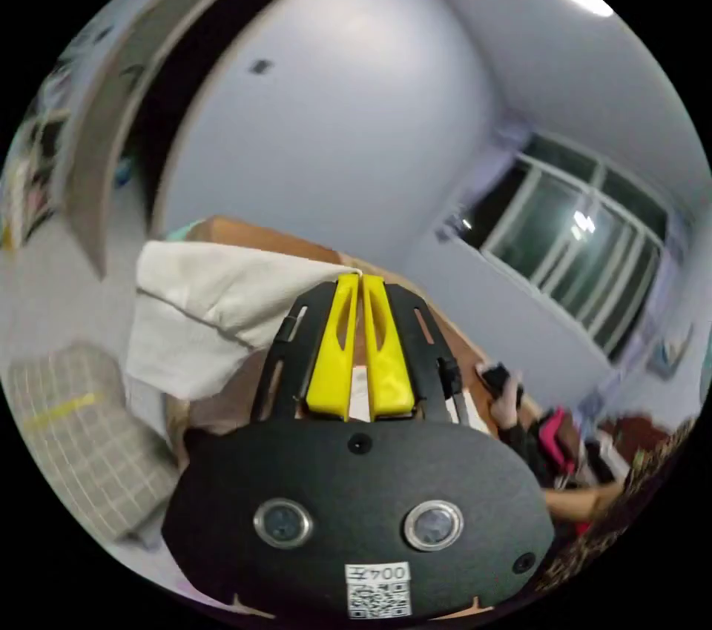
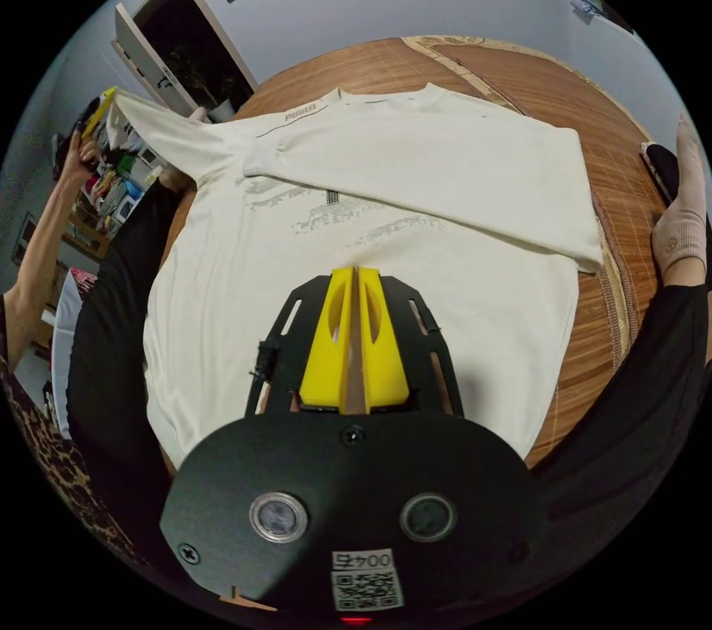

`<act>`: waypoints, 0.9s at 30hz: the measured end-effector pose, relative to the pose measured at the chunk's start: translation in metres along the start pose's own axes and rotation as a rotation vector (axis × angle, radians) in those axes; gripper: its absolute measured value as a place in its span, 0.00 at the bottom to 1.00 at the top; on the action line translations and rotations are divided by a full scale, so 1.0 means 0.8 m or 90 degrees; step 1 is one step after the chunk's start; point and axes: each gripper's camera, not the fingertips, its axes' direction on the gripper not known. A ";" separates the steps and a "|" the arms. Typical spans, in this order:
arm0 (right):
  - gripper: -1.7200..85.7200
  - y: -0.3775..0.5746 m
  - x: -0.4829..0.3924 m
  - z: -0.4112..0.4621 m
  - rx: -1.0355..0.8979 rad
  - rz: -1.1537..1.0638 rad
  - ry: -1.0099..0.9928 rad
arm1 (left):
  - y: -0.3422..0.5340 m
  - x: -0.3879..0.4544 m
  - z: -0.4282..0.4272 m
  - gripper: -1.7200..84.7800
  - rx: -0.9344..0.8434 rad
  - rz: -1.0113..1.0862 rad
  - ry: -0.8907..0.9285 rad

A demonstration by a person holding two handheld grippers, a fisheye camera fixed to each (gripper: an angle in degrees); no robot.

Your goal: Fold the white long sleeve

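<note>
doorway [image 1: 148, 104] blurred, shirt hem [image 2: 245, 430] behind right tongs [image 2: 354, 273]

One white shirt [image 2: 386, 215] lies on one mat [image 2: 519, 78]. Two grippers show: the left [image 1: 360, 279] and the right [image 2: 354, 273]. One window [image 1: 586, 244], one doorway [image 1: 185, 89].

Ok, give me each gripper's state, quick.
Left gripper: shut on the cuff of the white long sleeve, sleeve lifted off the mat.
Right gripper: jaws closed, over the shirt's body; whether it pinches fabric cannot be told.
</note>
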 end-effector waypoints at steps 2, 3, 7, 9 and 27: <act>0.03 -0.003 0.007 0.000 0.000 0.012 -0.017 | 0.002 0.090 0.046 0.06 -0.058 0.075 0.043; 0.03 -0.004 0.012 0.000 0.001 0.023 -0.029 | 0.016 0.130 0.076 0.07 -0.089 0.079 0.056; 0.05 -0.010 0.033 -0.002 0.005 0.079 -0.080 | 0.126 0.174 0.154 0.14 -0.158 -0.096 0.046; 0.07 -0.014 0.042 -0.005 0.009 0.104 -0.095 | 0.185 0.193 0.171 0.14 -0.171 -0.156 0.018; 0.08 -0.040 0.060 -0.023 0.047 0.131 -0.184 | 0.302 0.256 0.336 0.07 -0.360 0.090 -0.261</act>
